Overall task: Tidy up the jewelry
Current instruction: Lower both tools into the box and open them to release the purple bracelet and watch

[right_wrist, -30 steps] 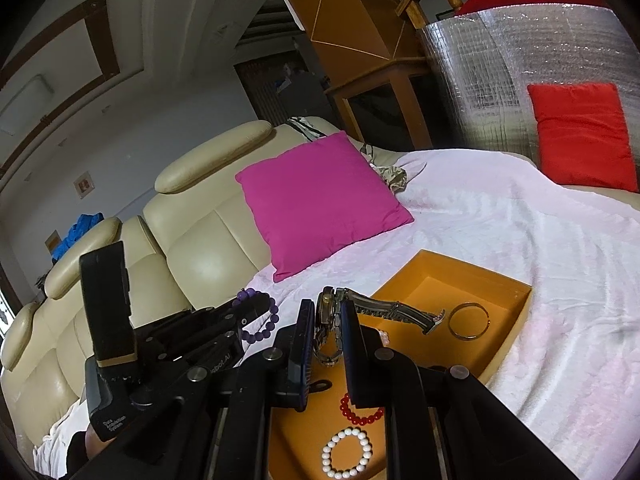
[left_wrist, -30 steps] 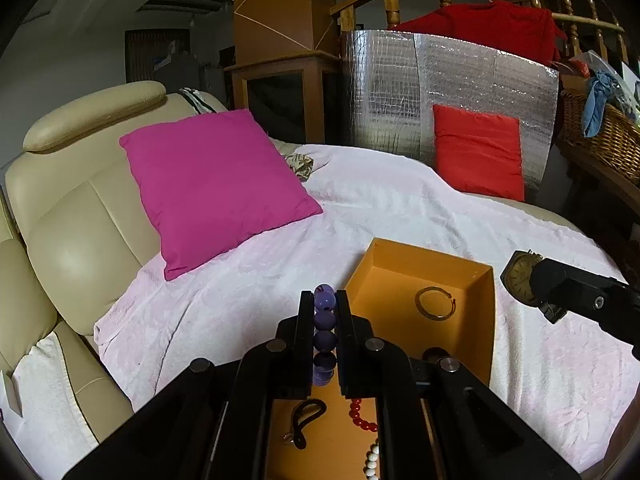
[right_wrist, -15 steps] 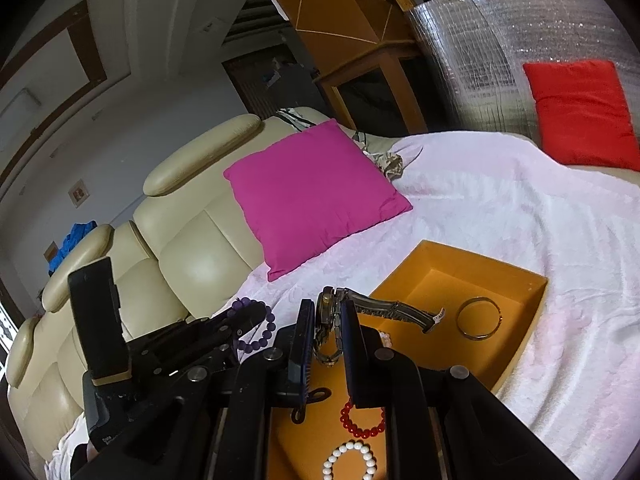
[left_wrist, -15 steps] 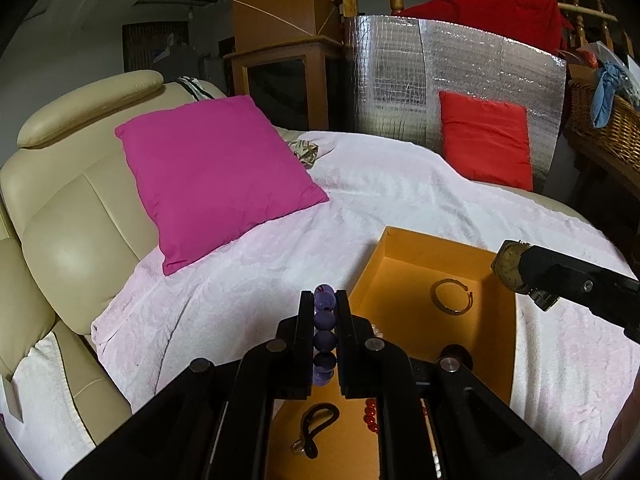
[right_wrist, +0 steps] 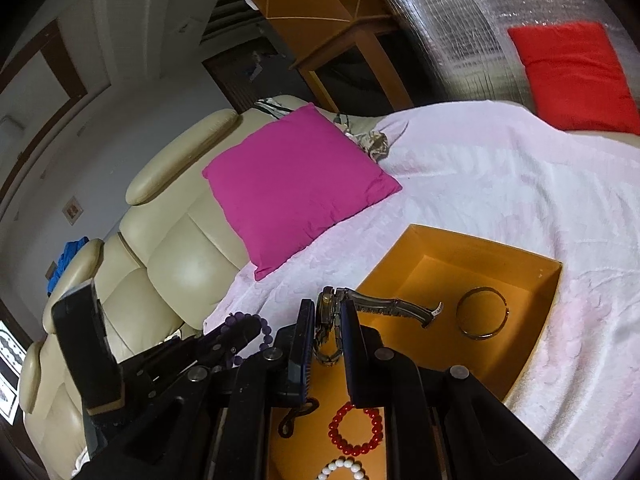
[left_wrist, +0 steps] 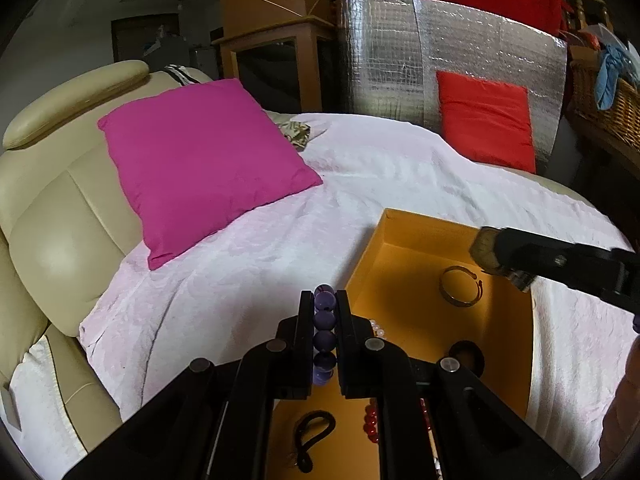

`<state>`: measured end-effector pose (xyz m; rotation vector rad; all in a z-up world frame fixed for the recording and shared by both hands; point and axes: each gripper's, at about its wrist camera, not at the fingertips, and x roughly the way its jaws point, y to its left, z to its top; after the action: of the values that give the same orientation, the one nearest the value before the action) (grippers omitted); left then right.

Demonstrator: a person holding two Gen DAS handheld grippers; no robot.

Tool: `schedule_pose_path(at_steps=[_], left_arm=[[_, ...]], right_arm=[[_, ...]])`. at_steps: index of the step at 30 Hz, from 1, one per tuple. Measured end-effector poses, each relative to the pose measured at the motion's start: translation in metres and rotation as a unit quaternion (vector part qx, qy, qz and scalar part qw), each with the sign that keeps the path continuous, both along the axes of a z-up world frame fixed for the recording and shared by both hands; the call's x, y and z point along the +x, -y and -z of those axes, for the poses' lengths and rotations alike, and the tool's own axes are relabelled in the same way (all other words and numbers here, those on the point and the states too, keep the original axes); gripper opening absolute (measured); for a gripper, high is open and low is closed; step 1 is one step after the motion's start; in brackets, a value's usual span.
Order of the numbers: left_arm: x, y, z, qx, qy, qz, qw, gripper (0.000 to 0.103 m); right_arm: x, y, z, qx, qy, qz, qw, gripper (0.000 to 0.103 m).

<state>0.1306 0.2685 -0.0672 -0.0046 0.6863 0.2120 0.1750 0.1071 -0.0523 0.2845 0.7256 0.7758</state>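
Where left view lacks: white beads (right_wrist: 342,468)

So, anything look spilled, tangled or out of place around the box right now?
Nothing stands out. The bangle, red bead bracelet and black cord lie flat inside the orange box; the purple bracelet and watch are held in the tongs.

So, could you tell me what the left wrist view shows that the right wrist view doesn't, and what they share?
Only the left wrist view shows the wicker basket at far right and the purple beads pinched edge-on between the left gripper fingers. Only the right wrist view shows the white bead bracelet, the whole red bead bracelet and the watch strap trailing from the right gripper. Both show the orange box, the metal bangle in it and the pink pillow.
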Motion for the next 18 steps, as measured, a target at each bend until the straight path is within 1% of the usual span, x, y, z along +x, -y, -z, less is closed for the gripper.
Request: schedule_pose_path(at_steps=[5, 13, 18], left_arm=[[0.012, 0.006, 0.008, -0.005, -0.010, 0.007, 0.9999, 0.010], [0.035, 0.028, 0.020, -0.020, -0.024, 0.032, 0.9990, 0.010], [0.049, 0.043, 0.032, -0.027, -0.040, 0.046, 0.9978, 0.010]], right_arm=[[0.023, -0.005, 0.005, -0.011, -0.021, -0.002, 1.000, 0.015], [0.075, 0.002, 0.013, -0.002, -0.059, 0.008, 0.998, 0.015], [0.100, 0.004, 0.024, 0.003, -0.083, 0.010, 0.996, 0.015]])
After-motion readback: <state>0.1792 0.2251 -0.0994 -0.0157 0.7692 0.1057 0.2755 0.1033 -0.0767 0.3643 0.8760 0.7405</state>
